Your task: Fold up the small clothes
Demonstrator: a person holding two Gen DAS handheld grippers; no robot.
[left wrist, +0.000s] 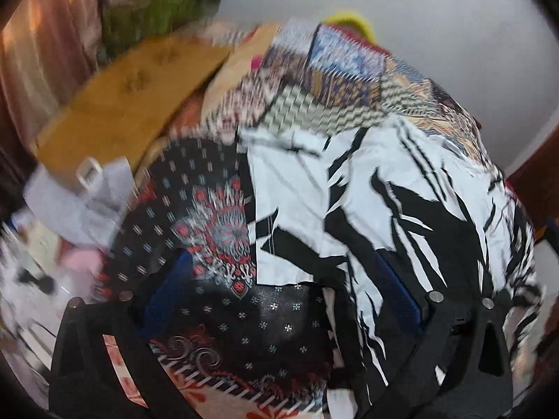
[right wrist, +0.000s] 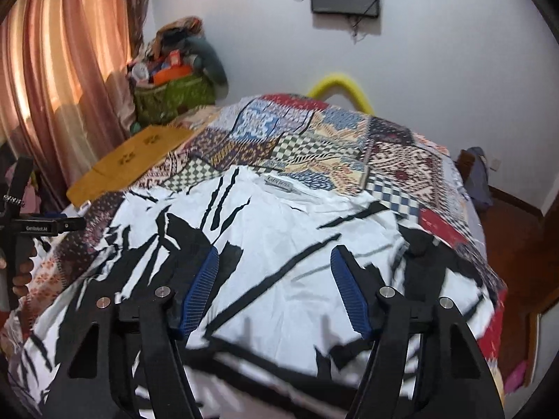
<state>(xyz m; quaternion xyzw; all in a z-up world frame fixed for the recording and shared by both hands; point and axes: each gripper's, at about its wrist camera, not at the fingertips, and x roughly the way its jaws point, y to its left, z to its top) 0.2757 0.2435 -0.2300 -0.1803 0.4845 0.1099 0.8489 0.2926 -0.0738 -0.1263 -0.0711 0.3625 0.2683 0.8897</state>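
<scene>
A white garment with black slashes lies spread on the patchwork bedcover, its neck label at the far side. My right gripper is open just above the garment's near middle and holds nothing. In the left wrist view the same garment lies to the right, over a dark patterned part of the bedding. My left gripper is open, its blue pads wide apart over the garment's left edge, holding nothing. The left gripper's body also shows at the far left of the right wrist view.
A yellow-brown mat lies at the bed's far left by the pink curtain. A green basket of clutter stands in the corner. Wooden floor is to the right. Loose grey and pink items lie at the left.
</scene>
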